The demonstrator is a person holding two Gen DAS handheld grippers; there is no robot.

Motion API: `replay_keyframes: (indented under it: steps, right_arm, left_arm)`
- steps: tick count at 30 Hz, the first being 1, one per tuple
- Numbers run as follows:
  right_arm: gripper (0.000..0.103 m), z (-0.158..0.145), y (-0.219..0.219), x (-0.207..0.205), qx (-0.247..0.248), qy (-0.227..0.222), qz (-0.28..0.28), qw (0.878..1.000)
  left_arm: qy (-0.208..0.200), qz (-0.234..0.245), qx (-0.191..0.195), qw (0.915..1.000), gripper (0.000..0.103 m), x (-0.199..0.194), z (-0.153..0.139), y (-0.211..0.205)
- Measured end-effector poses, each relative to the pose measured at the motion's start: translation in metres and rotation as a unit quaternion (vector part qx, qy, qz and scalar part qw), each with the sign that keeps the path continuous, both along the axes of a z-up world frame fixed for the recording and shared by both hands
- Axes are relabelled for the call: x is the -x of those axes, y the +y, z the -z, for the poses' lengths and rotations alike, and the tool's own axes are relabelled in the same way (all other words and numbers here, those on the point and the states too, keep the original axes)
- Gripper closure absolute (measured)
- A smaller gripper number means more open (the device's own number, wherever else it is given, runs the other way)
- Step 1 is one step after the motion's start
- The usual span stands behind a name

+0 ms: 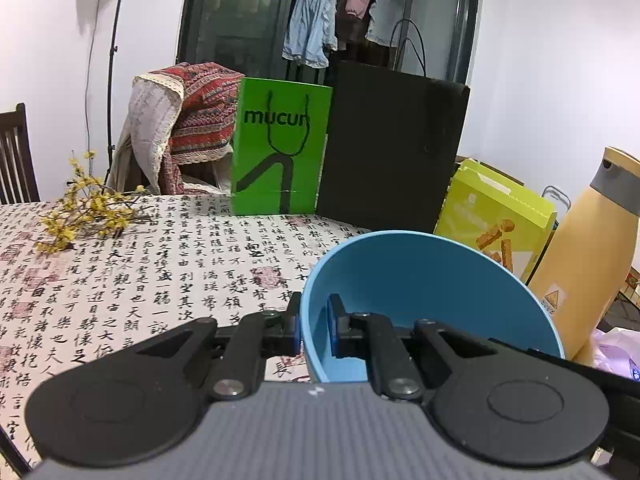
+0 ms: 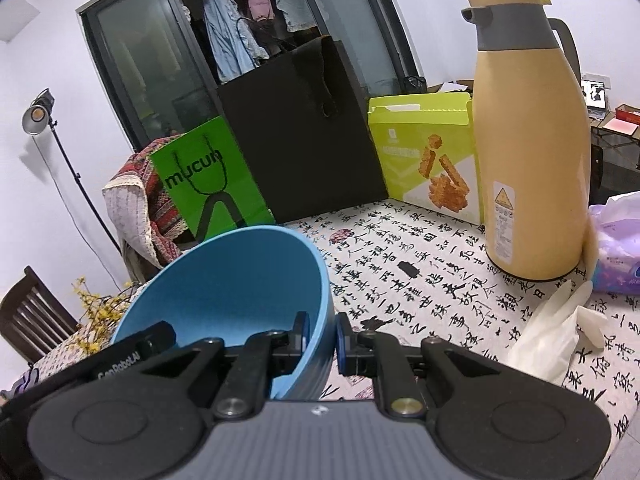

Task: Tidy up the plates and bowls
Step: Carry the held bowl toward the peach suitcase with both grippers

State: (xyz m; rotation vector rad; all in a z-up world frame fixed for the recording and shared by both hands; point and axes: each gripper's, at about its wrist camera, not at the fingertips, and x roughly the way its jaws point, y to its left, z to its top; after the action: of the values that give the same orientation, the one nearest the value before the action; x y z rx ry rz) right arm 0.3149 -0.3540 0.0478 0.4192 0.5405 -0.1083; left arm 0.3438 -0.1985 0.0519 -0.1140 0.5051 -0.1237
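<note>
A blue bowl [image 1: 424, 280] is held up over the table, tilted, by both grippers. My left gripper [image 1: 314, 326] is shut on the bowl's left rim, one finger outside and one inside the wall. In the right wrist view the same blue bowl [image 2: 232, 280] fills the lower left. My right gripper [image 2: 322, 338] is shut on its right rim, one finger inside and one outside. The other gripper's black body [image 2: 136, 350] shows at the bowl's far side. No plates are in view.
The table has a calligraphy-print cloth [image 2: 420, 276]. On it stand a yellow thermos jug [image 2: 532, 152], a lime snack box [image 2: 428, 152], a black bag [image 2: 300, 132], a green "mucun" bag [image 1: 280, 148], yellow flower sprigs [image 1: 84, 208], a tissue pack [image 2: 616, 252] and a white glove [image 2: 556, 332].
</note>
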Motion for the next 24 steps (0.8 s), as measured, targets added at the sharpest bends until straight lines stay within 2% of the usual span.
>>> replay_keyframes:
  steps: [24]
  right_arm:
    - [0.090,-0.015,0.050,0.051,0.009,-0.016,-0.032,0.999]
  left_arm:
    - [-0.016,-0.031,0.010,0.9994,0.091,0.057,-0.011,0.050]
